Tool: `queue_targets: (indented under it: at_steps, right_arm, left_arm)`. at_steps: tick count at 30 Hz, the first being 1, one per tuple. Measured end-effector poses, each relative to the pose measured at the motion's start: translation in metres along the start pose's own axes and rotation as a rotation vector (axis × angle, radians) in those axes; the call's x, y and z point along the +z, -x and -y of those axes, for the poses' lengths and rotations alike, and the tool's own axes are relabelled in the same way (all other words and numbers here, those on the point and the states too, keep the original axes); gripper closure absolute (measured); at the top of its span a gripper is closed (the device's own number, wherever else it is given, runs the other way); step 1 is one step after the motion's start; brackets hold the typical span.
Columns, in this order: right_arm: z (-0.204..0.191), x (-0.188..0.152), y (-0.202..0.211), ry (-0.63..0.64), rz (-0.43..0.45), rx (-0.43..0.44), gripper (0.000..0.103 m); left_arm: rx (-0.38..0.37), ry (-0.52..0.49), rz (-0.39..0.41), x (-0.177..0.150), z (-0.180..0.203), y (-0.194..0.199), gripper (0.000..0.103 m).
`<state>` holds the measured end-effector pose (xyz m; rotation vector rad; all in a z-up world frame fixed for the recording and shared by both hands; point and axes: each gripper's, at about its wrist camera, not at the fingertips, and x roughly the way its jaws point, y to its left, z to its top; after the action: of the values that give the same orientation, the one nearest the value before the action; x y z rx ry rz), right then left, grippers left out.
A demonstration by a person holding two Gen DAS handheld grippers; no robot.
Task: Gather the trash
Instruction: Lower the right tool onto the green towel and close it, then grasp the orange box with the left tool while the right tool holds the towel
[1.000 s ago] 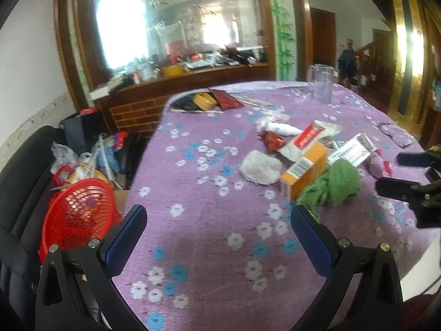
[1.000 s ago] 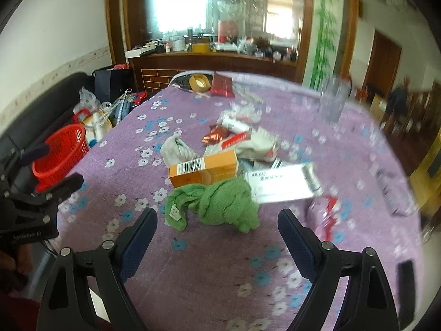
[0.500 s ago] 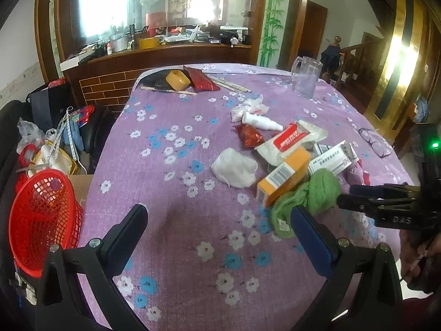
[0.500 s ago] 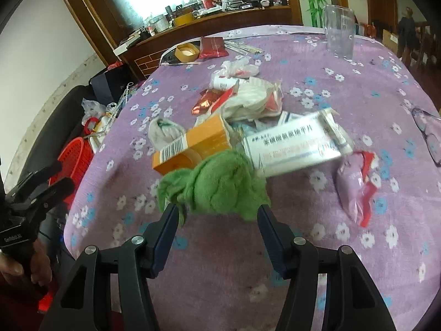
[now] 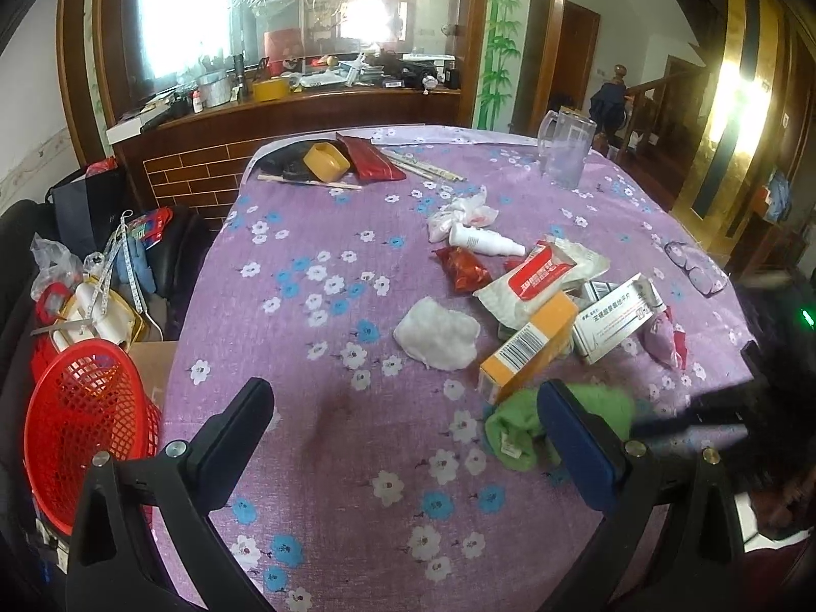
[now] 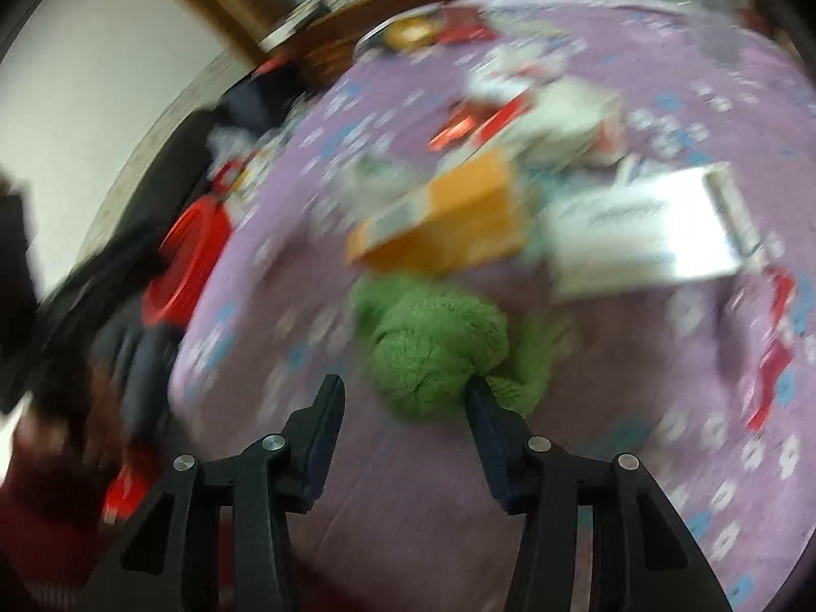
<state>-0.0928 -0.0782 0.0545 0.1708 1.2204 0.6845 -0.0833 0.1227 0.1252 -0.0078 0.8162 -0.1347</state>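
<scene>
We hold the right gripper [image 6: 403, 387] at the green cloth [image 6: 433, 341], jaws spread around it, just below the orange box [image 6: 449, 224]. Our left gripper [image 5: 403, 408] hovers spread-jawed beside it.

The left hand-held gripper [image 5: 403, 410] is held wide apart above the flowered counter [image 5: 316, 234]. A green cloth [image 5: 515, 433] is seen beside an orange box [image 5: 530, 347]. A red basket [image 5: 81, 433] is located off the counter's left edge.
</scene>
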Motion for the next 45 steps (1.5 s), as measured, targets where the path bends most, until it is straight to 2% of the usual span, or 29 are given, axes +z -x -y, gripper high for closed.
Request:
queue_targets:
  at_steps: [3, 4, 6, 8, 13, 16, 17, 21, 23, 26, 34, 36, 39, 43, 45]
  right_arm:
    - [-0.008, -0.002, 0.012, 0.048, 0.025, -0.017, 0.049]
    - [-0.008, 0.003, 0.017, 0.069, 0.054, -0.054, 0.048]
    - [-0.007, 0.011, 0.018, 0.096, 0.083, -0.123, 0.038]
    - [-0.006, 0.019, 0.012, 0.123, 0.097, -0.149, 0.035]
    - [-0.001, 0.025, -0.028, 0.116, 0.006, -0.128, 0.031]
    - [-0.001, 0.02, -0.044, 0.117, -0.041, -0.169, 0.031]
    - [-0.001, 0.017, -0.047, 0.114, -0.053, -0.179, 0.031]
    - [0.006, 0.006, -0.041, 0.076, -0.067, -0.175, 0.05]
    - [0.01, -0.002, -0.026, 0.05, -0.049, -0.16, 0.052]
    - [0.016, -0.014, -0.003, 0.028, -0.004, -0.188, 0.053]
    - [0.042, -0.04, 0.05, -0.104, 0.1, -0.241, 0.053]
    - [0.046, -0.045, 0.057, -0.123, 0.115, -0.255, 0.053]
    - [0.052, -0.052, 0.069, -0.153, 0.13, -0.267, 0.053]
    - [0.059, -0.062, 0.078, -0.171, 0.139, -0.286, 0.053]
    - [0.063, -0.066, 0.082, -0.184, 0.141, -0.289, 0.053]
  left_arm:
    - [-0.001, 0.007, 0.001, 0.002, -0.003, -0.002, 0.0]
    - [0.0, 0.008, 0.001, 0.003, -0.003, -0.002, 0.0]
    - [-0.004, 0.01, -0.001, 0.005, -0.004, -0.003, 0.0]
    - [-0.011, 0.008, 0.0, 0.006, -0.003, -0.003, 0.0]
    - [-0.022, -0.008, -0.001, 0.009, 0.002, -0.004, 0.0]
    - [-0.041, -0.012, -0.007, 0.011, 0.006, -0.004, 0.0]
    - [-0.049, -0.017, -0.011, 0.013, 0.008, -0.005, 0.0]
    - [-0.078, -0.055, -0.028, 0.018, 0.023, -0.011, 0.0]
    - [-0.092, -0.084, -0.034, 0.02, 0.035, -0.016, 0.0]
    - [-0.107, -0.145, -0.042, 0.022, 0.054, -0.026, 0.0]
    - [-0.134, -0.279, -0.131, 0.023, 0.09, -0.08, 0.002]
    - [-0.119, -0.316, -0.155, 0.024, 0.096, -0.094, 0.016]
    - [-0.105, -0.336, -0.192, 0.024, 0.099, -0.114, 0.029]
    - [-0.129, -0.331, -0.245, 0.019, 0.1, -0.133, 0.038]
    - [-0.14, -0.332, -0.266, 0.013, 0.104, -0.137, 0.054]
